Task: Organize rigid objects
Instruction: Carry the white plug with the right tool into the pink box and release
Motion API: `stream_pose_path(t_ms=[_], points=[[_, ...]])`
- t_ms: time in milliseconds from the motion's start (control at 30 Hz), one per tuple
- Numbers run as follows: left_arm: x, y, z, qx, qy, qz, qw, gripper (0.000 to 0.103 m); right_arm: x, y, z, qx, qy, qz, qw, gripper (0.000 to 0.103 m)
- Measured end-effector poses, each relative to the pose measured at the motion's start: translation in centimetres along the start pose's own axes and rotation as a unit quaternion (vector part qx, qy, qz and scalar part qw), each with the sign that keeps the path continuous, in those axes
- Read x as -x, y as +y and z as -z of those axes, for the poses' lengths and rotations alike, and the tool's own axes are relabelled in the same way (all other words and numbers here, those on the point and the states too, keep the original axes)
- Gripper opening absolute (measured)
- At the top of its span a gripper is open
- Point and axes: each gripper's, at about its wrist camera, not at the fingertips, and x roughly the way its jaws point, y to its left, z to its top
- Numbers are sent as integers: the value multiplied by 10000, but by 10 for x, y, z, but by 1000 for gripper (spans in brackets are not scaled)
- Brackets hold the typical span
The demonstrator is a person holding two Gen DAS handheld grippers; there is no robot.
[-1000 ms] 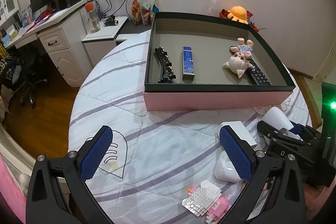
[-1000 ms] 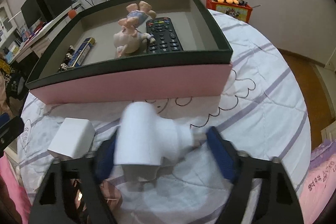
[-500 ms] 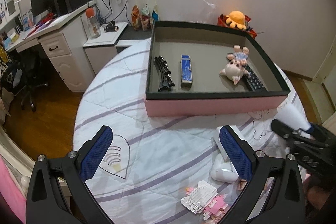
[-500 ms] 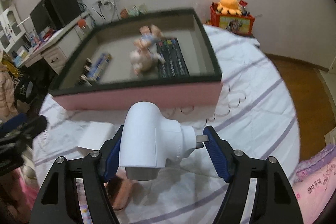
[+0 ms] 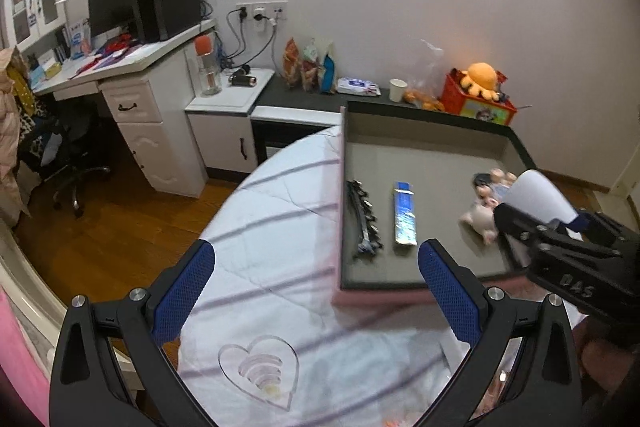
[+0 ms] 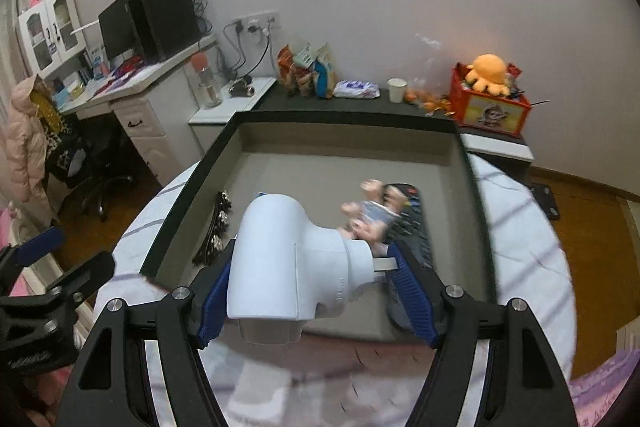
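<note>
1. The right gripper (image 6: 316,287) has its blue pads closed on a white plug adapter (image 6: 288,259). One pad presses the fat end and the other presses the metal pin end.
2. The plug adapter is up in the air, over the near edge of the big box (image 6: 464,155). In the right wrist view it sits near the middle, a bit toward 6 o'clock.
3. The left gripper (image 5: 316,295) is wide open with nothing between its blue pads. It hangs over the striped bed cover (image 5: 272,211).
4. The box has pink sides and a dark rim. It sits on the bed cover.
5. Inside the box, at about 9 o'clock from the adapter in the right wrist view, lies a black chain-like thing (image 6: 214,231).
6. A blue flat stick-shaped pack (image 5: 404,217) lies just beside the chain thing.
7. A little doll (image 6: 372,211) lies at about 1 o'clock from the adapter. It looks blurry.
8. A black remote (image 6: 416,227) lies right next to the doll, touching it.
9. In the left wrist view, the right gripper shows at 3 o'clock, with the white adapter in it.
</note>
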Motion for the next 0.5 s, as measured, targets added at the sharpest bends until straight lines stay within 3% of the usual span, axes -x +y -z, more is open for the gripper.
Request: stream_pose_path(t_ms=[200, 500], points=[[-33, 20, -7, 250, 157, -151, 9995, 103, -51, 14, -9, 230, 415, -56, 9989, 74], [-62, 32, -10, 408, 331, -131, 9985, 103, -86, 32, -8, 720, 786, 215, 9941, 74]])
